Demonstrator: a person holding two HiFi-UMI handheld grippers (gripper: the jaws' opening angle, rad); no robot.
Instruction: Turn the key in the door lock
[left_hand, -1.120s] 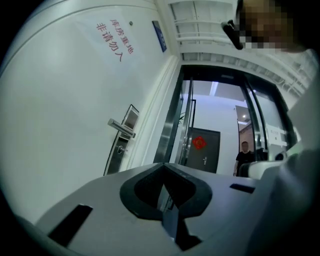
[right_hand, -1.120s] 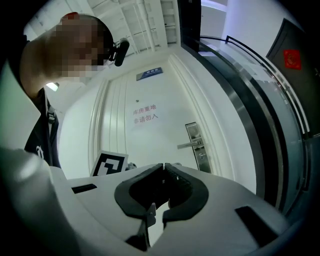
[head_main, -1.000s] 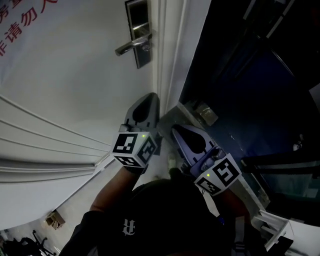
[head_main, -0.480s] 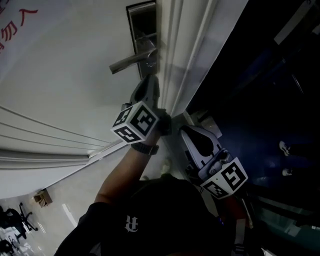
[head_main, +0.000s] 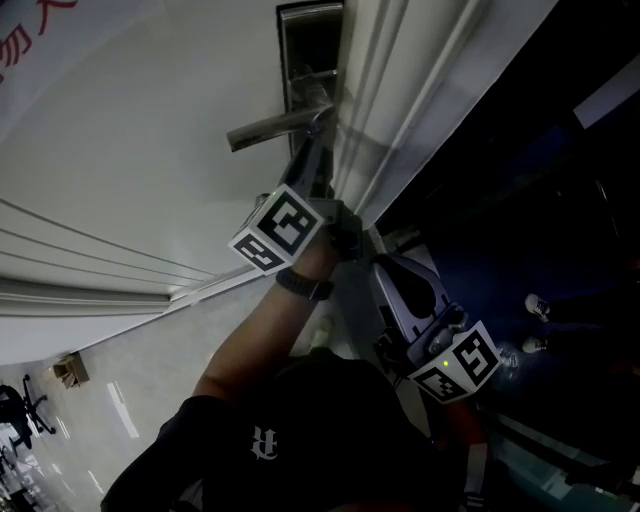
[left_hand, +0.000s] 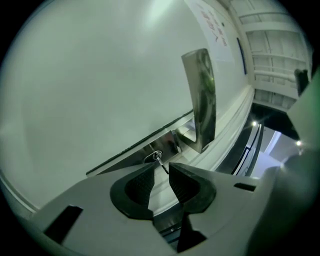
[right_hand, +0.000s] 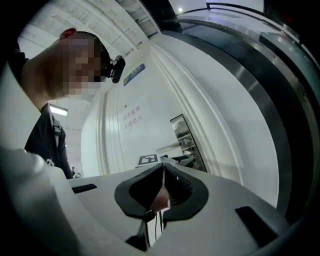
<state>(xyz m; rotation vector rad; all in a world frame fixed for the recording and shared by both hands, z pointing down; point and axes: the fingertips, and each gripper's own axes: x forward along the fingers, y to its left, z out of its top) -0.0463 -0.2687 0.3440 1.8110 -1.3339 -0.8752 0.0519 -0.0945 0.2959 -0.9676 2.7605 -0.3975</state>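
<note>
Left gripper (left_hand: 160, 174) has climbed to the brushed-steel lock plate (left_hand: 169, 144); its jaws stand apart, with the slim dark key (left_hand: 161, 163) between the tips, ungripped. Next, likely: pinch, then twist. Right gripper (right_hand: 163, 169) closed, empty, lower right.

Left gripper view: key (left_hand: 161, 162) is a thin sliver, too small to tell whether the jaws touch it. Head view: keyhole end of the lock plate (head_main: 305, 50) is hidden behind the left gripper (head_main: 318, 150). Red sign lettering (head_main: 20, 50) is cut off at the top-left corner.
</note>
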